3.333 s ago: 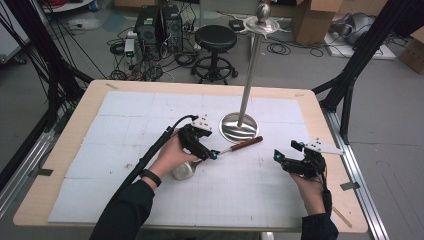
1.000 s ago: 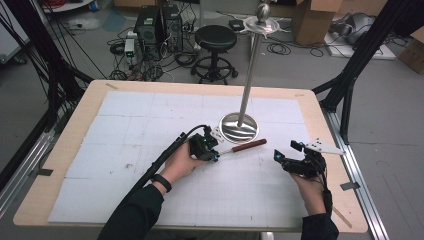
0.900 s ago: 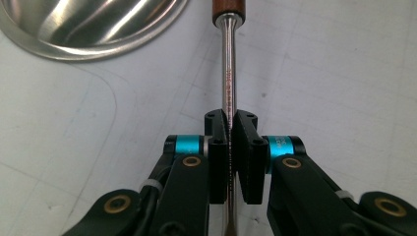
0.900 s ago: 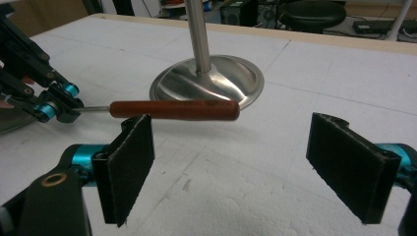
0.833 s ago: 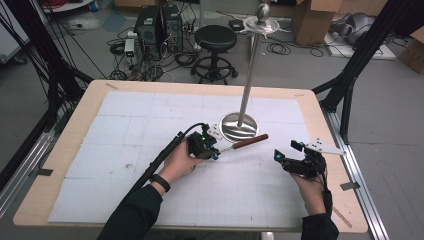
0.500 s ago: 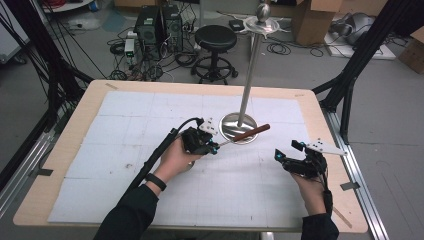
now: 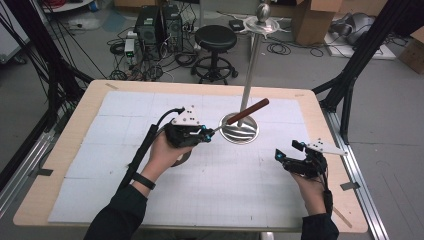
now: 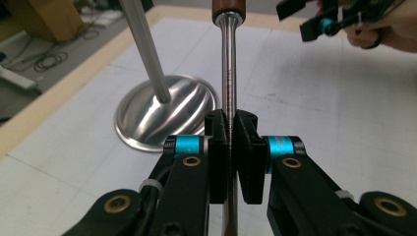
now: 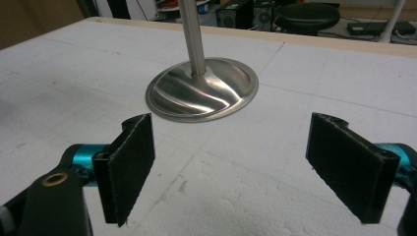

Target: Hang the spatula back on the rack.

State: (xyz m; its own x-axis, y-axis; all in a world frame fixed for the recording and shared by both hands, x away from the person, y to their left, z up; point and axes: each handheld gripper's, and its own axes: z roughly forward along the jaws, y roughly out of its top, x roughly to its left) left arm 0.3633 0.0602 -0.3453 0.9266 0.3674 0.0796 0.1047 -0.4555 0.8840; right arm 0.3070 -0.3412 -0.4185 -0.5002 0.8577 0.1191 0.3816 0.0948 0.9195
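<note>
Black pads of our left tongs [image 8: 231, 147] are clamped on the bare steel shank of a wooden-handled tool [image 7: 248, 111], held clear above the counter [image 7: 60, 165]. Our right tongs [image 9: 246, 162] wait with jaws wide, holding nothing, well apart to the side. Beyond the left tongs, the tool's long axis runs up and away from the jaws, handle end leading and raised, crossing in front of the stand's steel pole [image 7: 252, 65] above its domed base [image 8: 167, 115]. We judge the lift should go slowly, keeping the grip square so the thin shank cannot pivot, and steering the handle clear of the pole.
</note>
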